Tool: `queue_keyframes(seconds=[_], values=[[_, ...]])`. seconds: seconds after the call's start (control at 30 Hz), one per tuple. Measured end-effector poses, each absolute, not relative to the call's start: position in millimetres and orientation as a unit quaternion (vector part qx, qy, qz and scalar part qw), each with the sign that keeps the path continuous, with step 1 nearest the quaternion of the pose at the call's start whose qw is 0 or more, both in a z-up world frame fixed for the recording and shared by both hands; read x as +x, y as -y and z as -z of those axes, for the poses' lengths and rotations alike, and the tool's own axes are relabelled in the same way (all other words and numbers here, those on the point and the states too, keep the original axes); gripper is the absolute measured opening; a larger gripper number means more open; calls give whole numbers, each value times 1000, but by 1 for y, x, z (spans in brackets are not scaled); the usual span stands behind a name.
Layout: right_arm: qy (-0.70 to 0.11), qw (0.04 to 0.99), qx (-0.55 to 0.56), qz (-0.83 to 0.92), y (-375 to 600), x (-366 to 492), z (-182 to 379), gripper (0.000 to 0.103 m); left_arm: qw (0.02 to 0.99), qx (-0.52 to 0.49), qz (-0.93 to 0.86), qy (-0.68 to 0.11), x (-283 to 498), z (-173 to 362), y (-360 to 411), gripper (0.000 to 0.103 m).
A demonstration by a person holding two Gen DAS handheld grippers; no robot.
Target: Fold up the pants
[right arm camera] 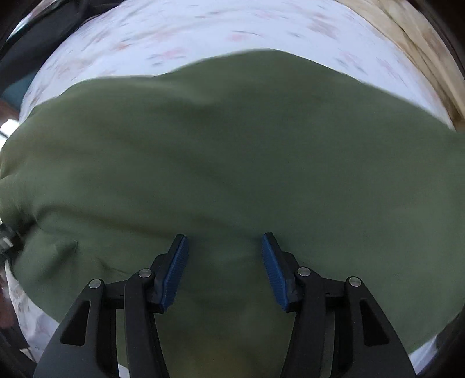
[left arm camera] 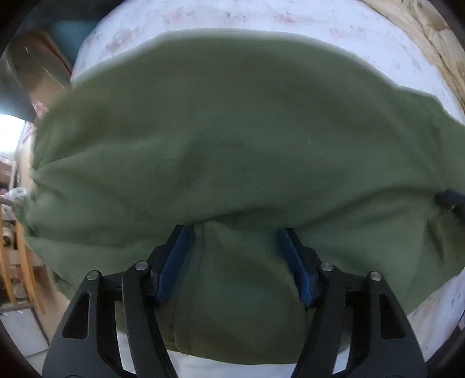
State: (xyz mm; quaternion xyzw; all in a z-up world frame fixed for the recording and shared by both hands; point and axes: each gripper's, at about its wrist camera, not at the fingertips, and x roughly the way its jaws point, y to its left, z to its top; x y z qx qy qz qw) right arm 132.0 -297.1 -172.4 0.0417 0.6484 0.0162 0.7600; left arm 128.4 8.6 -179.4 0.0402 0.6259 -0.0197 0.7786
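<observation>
The green pants (left arm camera: 221,139) lie spread across a white floral bedsheet (left arm camera: 261,17) and fill most of both views (right arm camera: 232,151). My left gripper (left arm camera: 234,232) is open, its blue-padded fingers (left arm camera: 174,258) wide apart with a raised fold of the green cloth between them. My right gripper (right arm camera: 225,240) is open just above the pants, fingers (right arm camera: 274,273) apart over the cloth. In the left wrist view the other gripper's tip (left arm camera: 449,200) shows at the right edge, by the pants' edge.
The bedsheet (right arm camera: 203,32) extends beyond the pants at the far side. A tan quilt or cover (left arm camera: 436,37) runs along the far right (right arm camera: 415,43). Wooden furniture (left arm camera: 17,261) and a brown cabinet (left arm camera: 40,64) stand to the left of the bed.
</observation>
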Motion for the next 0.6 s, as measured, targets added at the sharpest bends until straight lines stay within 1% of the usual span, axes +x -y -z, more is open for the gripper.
queue_keyframes(seconds=[0.07, 0.13, 0.17, 0.23, 0.33, 0.4, 0.5, 0.57, 0.6], values=[[-663, 745, 70, 5, 320, 130, 167, 54, 768, 52, 29, -638, 133, 175, -8, 63], [-662, 745, 84, 19, 334, 129, 156, 55, 763, 17, 21, -645, 143, 157, -14, 62], [-657, 748, 91, 19, 337, 130, 150, 55, 774, -14, 29, -632, 150, 142, -16, 62], [-633, 764, 123, 7, 346, 135, 133, 55, 800, -34, 37, -598, 171, 115, -14, 62], [-605, 780, 160, 16, 357, 145, 118, 55, 826, 10, 5, -563, 217, 100, -3, 62], [-598, 781, 180, 19, 363, 151, 118, 55, 824, 10, -19, -567, 246, 110, -5, 62], [-603, 777, 178, 24, 369, 149, 128, 55, 789, -10, -37, -613, 279, 155, -20, 62], [-610, 774, 169, 27, 374, 154, 132, 55, 768, -13, -30, -639, 276, 185, -20, 64], [-612, 773, 165, 28, 377, 157, 134, 55, 780, -5, -29, -625, 274, 183, -18, 66]])
